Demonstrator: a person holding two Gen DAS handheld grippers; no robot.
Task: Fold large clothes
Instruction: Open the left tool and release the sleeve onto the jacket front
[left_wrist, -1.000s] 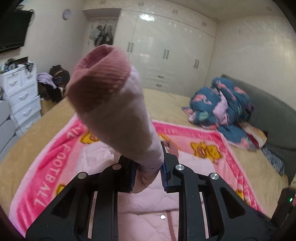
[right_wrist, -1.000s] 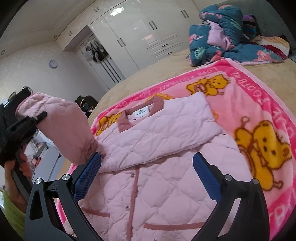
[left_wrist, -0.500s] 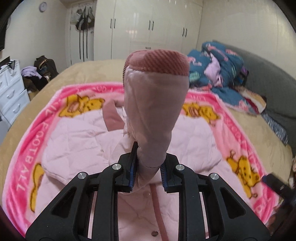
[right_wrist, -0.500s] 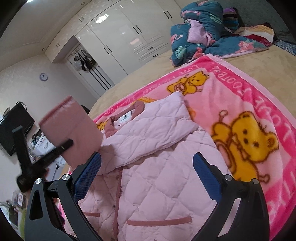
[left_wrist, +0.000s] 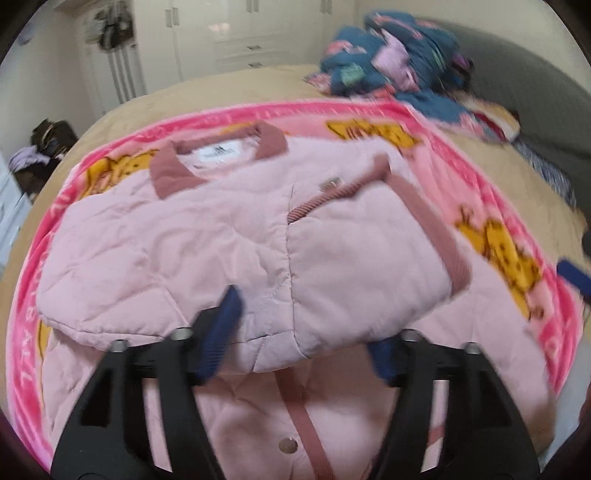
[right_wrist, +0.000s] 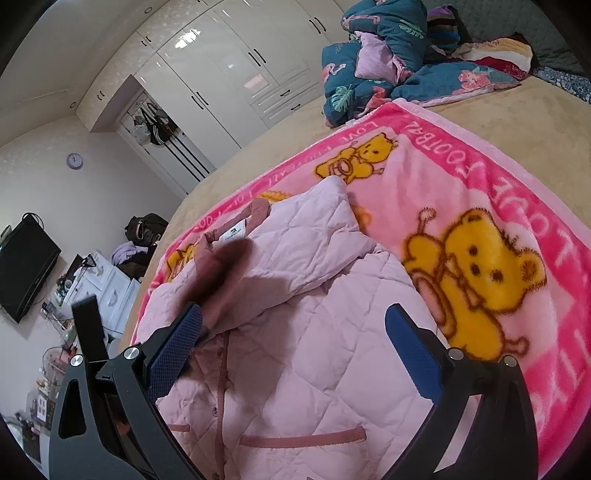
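A: Left-wrist view: the sleeve cuff (left_wrist: 424, 218) and both blue pads (left_wrist: 218, 332) are motion-blurred.
B: Confirmed. Right-wrist view: the jacket (right_wrist: 314, 350) hem is cut off by the lower edge; the label (right_wrist: 232, 233) text is illegible.

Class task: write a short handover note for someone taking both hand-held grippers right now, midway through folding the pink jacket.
Left hand-held gripper: jaws opening, nothing pinched between them; it hangs over the sleeves.
Right hand-held gripper: open, empty, hovering above the jacket's lower front.
Pink quilted jacket: lies front up on the pink bear blanket, collar at the far end.
Done: both sleeves lie crossed over the chest.
Left: fold the body, probably hem up toward the collar, then smooth.
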